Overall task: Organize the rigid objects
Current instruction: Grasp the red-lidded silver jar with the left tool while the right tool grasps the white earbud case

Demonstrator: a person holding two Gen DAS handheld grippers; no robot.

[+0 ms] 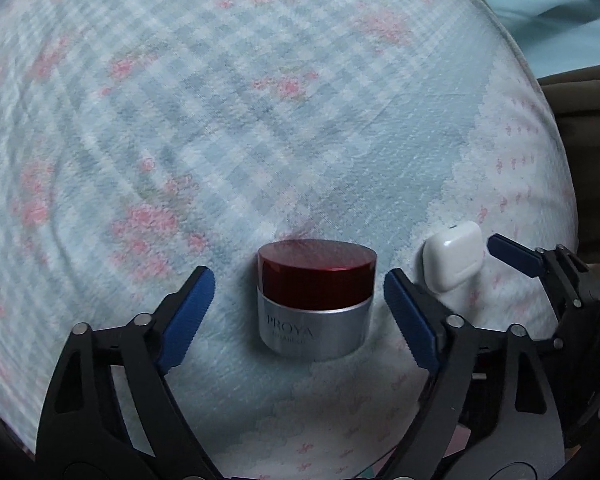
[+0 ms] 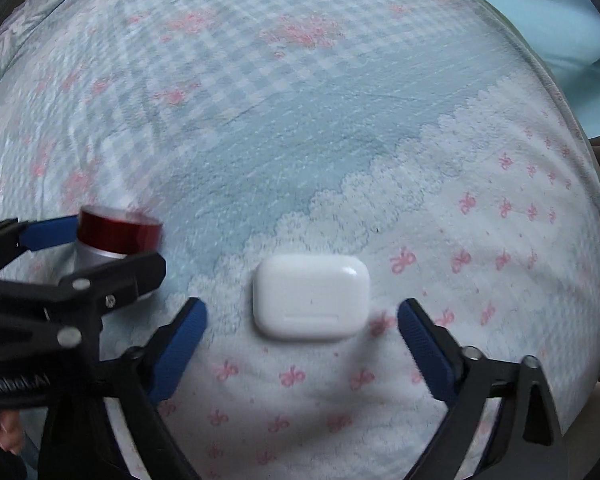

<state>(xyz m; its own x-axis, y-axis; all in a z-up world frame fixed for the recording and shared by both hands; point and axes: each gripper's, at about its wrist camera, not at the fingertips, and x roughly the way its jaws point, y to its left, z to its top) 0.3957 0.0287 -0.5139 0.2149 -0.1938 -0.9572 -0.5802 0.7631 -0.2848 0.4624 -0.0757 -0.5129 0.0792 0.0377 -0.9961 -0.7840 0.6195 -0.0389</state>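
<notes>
Left wrist view: both grippers' jaws gape empty, left gripper (image 1: 299, 304) straddling the jar (image 1: 315, 299), right gripper (image 2: 302, 344) straddling the earbud case (image 2: 311, 297) at 3 o'clock; close squarely.

Cream jar (image 1: 315, 298) and earbud case (image 2: 311, 297) side by side on a towel (image 2: 300, 120).
The jar stands upright left of the case, which lies flat; each sits between one gripper's spread fingers, untouched.

Beyond the jar (image 1: 315, 300) the towel (image 1: 220, 120) lies free; just right of the jar, the white case (image 1: 454, 258) blocks.
</notes>
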